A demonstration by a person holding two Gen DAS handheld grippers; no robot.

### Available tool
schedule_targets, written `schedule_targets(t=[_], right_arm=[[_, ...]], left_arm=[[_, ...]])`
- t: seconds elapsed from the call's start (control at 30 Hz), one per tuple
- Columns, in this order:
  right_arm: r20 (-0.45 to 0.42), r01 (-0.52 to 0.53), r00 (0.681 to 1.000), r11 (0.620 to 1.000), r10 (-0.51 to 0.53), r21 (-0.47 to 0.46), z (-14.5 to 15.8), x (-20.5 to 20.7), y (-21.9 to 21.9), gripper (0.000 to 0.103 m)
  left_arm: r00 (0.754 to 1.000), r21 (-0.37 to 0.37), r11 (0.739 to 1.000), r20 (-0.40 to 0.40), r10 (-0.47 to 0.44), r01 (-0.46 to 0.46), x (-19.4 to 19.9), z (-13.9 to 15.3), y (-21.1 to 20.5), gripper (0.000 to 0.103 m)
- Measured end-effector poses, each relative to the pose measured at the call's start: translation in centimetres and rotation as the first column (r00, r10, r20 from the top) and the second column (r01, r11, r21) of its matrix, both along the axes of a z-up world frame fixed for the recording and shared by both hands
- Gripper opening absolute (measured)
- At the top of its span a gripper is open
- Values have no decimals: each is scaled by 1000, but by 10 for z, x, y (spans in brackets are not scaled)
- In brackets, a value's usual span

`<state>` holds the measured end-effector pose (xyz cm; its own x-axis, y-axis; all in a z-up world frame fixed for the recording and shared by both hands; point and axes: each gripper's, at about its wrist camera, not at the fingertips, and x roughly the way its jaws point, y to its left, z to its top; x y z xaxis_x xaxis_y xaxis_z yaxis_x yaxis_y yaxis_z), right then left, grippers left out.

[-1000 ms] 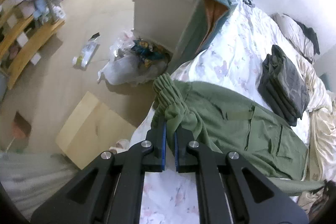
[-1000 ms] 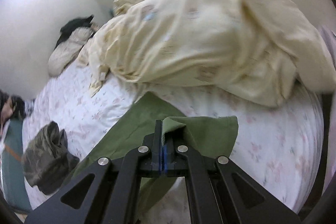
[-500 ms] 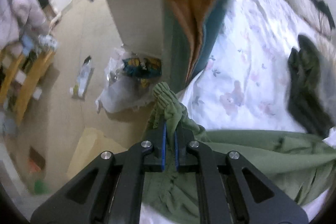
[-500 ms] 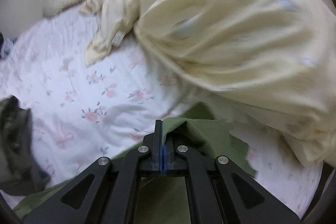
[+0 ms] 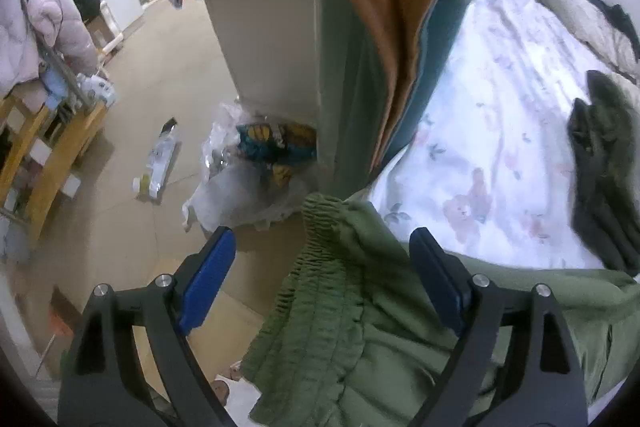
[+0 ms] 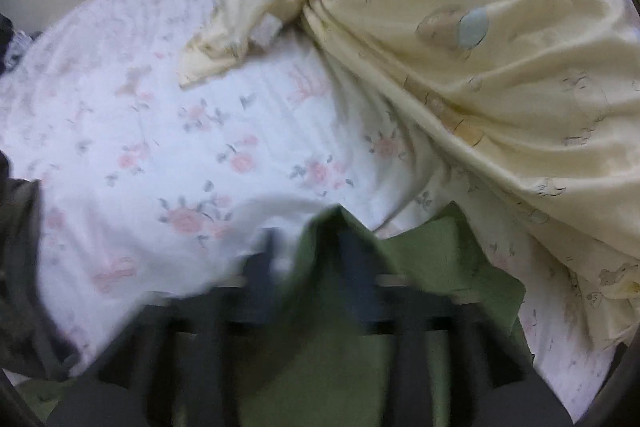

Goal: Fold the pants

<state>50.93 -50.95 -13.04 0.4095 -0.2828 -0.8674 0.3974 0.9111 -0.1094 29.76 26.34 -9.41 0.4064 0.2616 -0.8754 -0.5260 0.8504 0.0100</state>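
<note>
Now released: left gripper [image 5: 320,271] spread wide about the pants' [image 5: 360,327] gathered waistband, pads clear. Right gripper [image 6: 308,259], blurred, just parted, hem between, grip unclear. Stretched crosswise over the bed sheet [image 6: 160,115], waistband left, hem right.

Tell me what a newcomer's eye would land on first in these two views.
The green pants fill the bottom of the left wrist view, their gathered waistband lying loose between the wide-open left tongs. Right behind hangs a teal blanket with an orange lining, draped down at the bed's edge. In the right wrist view a rumpled cream quilt is heaped on the floral sheet.
</note>
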Motion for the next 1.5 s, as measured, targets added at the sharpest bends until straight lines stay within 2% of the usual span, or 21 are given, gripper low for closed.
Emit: schedule_targets(t=[0.13, 0.2, 0.27, 0.37, 0.4, 0.47, 0.53, 0.6, 0.67, 0.73, 0.83, 0.93, 1.0, 1.07, 1.1, 1.13, 1.2, 1.23, 1.27, 1.37, 1.5], right_arm=[[160, -93, 982, 994, 101, -52, 39, -37, 33, 56], [176, -198, 964, 980, 198, -19, 41, -54, 59, 56], [147, -331, 934, 944, 326, 8, 31, -76, 101, 56], [116, -421, 903, 905, 413, 53, 8, -101, 147, 56], [104, -418, 906, 906, 410, 65, -1, -105, 154, 56], [30, -375, 927, 921, 374, 106, -33, -109, 158, 56], [-48, -302, 948, 937, 315, 179, -66, -110, 148, 57], [-12, -312, 947, 926, 322, 213, -65, -114, 137, 57], [30, -340, 939, 908, 343, 246, -48, -119, 122, 57], [141, -321, 944, 928, 298, 190, -19, -134, 91, 61], [211, -146, 972, 973, 107, 181, -1, -148, 9, 72], [181, 112, 970, 959, -163, 260, -10, -159, -86, 72], [125, 226, 955, 934, -268, 276, -23, -162, -132, 71], [87, 255, 949, 900, -303, 353, -39, -160, -159, 61], [64, 260, 950, 889, -305, 378, -46, -156, -165, 44], [43, 268, 951, 885, -307, 380, -52, -153, -168, 36], [28, 261, 955, 884, -295, 387, -59, -146, -170, 30], [34, 256, 957, 893, -289, 370, -58, -144, -170, 11], [55, 243, 959, 905, -279, 349, -54, -145, -168, 1], [131, 193, 965, 952, -228, 237, -34, -153, -150, 0], [213, 133, 963, 978, -166, 161, 6, -163, -136, 0]], left_arm=[[992, 101, 995, 128, -21, 8, -17, 34, -18, 86], [980, 150, 981, 136, -143, 123, -13, 36, -46, 86], [972, 166, 964, 76, -222, 207, -2, 24, -69, 86], [963, 119, 956, -62, -264, 270, 13, -20, -91, 86], [955, 109, 951, -101, -279, 290, 15, -32, -94, 86], [917, 114, 932, -252, -308, 344, 16, -69, -105, 87], [911, 135, 922, -258, -320, 362, 10, -78, -108, 87], [912, 137, 920, -249, -326, 367, 10, -73, -109, 87], [930, 101, 938, -203, -306, 330, 8, -62, -104, 87], [952, 47, 954, -95, -292, 297, 1, -43, -98, 86], [946, 51, 944, -22, -325, 325, -2, -32, -107, 87], [937, 10, 942, -103, -333, 335, 2, -56, -110, 86], [927, -15, 944, -189, -325, 329, 1, -82, -114, 87], [922, 2, 938, -186, -340, 347, -1, -89, -117, 88], [922, -10, 939, -184, -340, 344, -2, -91, -117, 88], [923, -24, 940, -182, -339, 341, -2, -92, -116, 88], [921, -30, 937, -176, -347, 348, -3, -93, -113, 89], [922, -27, 938, -172, -346, 346, -4, -93, -113, 89], [925, -28, 939, -167, -341, 342, -4, -93, -113, 89], [935, -37, 946, -143, -323, 321, -9, -93, -112, 89], [930, -36, 942, -147, -336, 334, -8, -93, -104, 89]])
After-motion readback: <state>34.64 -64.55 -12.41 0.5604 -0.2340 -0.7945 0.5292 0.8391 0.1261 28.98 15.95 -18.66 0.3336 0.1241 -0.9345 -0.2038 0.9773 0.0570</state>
